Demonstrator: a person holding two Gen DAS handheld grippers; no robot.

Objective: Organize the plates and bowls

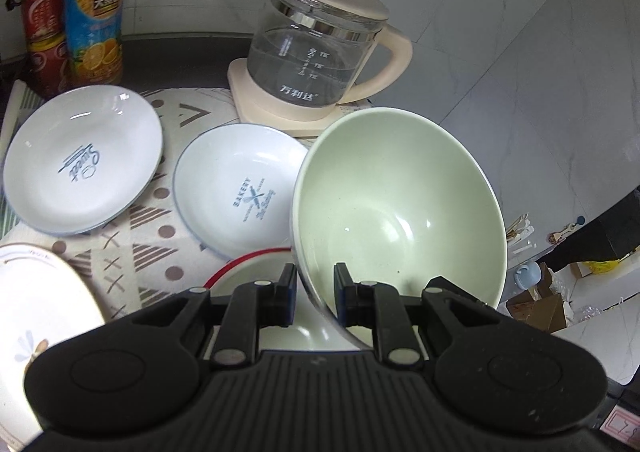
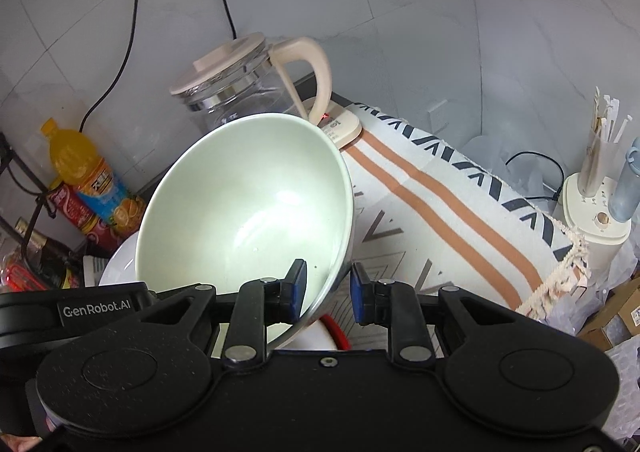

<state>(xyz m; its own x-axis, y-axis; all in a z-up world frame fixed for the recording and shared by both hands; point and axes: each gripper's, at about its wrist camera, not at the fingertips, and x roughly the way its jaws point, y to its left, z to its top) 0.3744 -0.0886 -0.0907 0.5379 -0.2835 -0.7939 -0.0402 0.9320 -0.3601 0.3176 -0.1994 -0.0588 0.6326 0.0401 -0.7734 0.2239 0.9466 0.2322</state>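
A pale green bowl (image 1: 400, 204) is tilted and held off the table, its rim between the jaws of both grippers. My left gripper (image 1: 316, 296) straddles the rim's near left edge. My right gripper (image 2: 328, 292) straddles the bowl's (image 2: 248, 204) right rim. Each has a small gap showing between pads and rim. A red-rimmed white bowl (image 1: 256, 264) sits under the green one; it also shows in the right wrist view (image 2: 332, 332). Two white deep plates, one printed "Sweet" (image 1: 84, 160) and one "Bakery" (image 1: 240, 192), lie on the patterned cloth (image 1: 132, 236). A flower-patterned plate (image 1: 36, 312) lies at near left.
A glass kettle (image 1: 320, 52) on a cream base stands behind the bowl. An orange juice bottle (image 1: 96, 12) and red cans (image 1: 44, 28) stand at back left. In the right wrist view the striped cloth (image 2: 440, 212) runs to the table's right edge, beside a cream appliance (image 2: 596, 212).
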